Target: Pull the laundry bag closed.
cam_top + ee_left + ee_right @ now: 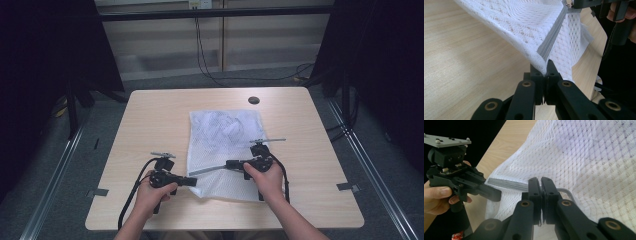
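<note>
White mesh laundry bag [223, 150] lying flat at the centre of the light wooden bench [150, 120], something crumpled and pale showing through the netting in its upper half. Grey zipper [207, 170] running across the bag's lower part, drawn taut between the two grippers. Left gripper [192, 181] at lower centre-left of the high view, held in the left hand [152, 192], jaws closed on the bag's lower-left corner where the zipper ends; in the left gripper view, jaws [543, 72] pressed together on netting and zipper end at lower centre, zipper [552, 37] climbing toward the upper right. Right gripper [229, 164] just right of centre in the high view, gripped by the right hand [267, 180], jaws closed on the zipper; in the right gripper view, jaws [541, 185] clamped at centre with the grey zipper tape [507, 183] stretching off to the left toward the other gripper [495, 193]. Dark round cable hole [254, 100] near the bench's far edge, upper centre-right. Black cables [131, 195] trailing from both grippers toward the bottom of the frame.
</note>
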The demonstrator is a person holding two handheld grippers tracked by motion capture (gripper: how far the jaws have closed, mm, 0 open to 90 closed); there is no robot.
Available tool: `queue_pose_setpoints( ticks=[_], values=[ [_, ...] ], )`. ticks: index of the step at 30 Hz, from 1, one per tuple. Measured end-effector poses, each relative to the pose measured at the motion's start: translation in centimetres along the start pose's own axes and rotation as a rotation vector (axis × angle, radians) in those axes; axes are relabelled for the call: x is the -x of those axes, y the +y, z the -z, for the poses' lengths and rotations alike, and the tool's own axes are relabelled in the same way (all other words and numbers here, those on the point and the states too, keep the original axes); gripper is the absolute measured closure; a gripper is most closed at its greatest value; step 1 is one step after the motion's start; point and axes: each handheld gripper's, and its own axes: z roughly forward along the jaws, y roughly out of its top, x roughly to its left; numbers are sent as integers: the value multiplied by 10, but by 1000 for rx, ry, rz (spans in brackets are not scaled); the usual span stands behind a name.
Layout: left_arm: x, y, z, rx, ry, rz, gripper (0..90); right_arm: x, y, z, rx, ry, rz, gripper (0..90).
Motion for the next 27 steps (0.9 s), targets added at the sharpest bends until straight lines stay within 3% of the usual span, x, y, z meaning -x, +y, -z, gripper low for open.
queue_pose_setpoints(
  ticks=[27],
  values=[
    [-1, 0, 2, -3, 6, 1, 884, 5, 0, 8, 1, -11, -3, 870]
  ],
)
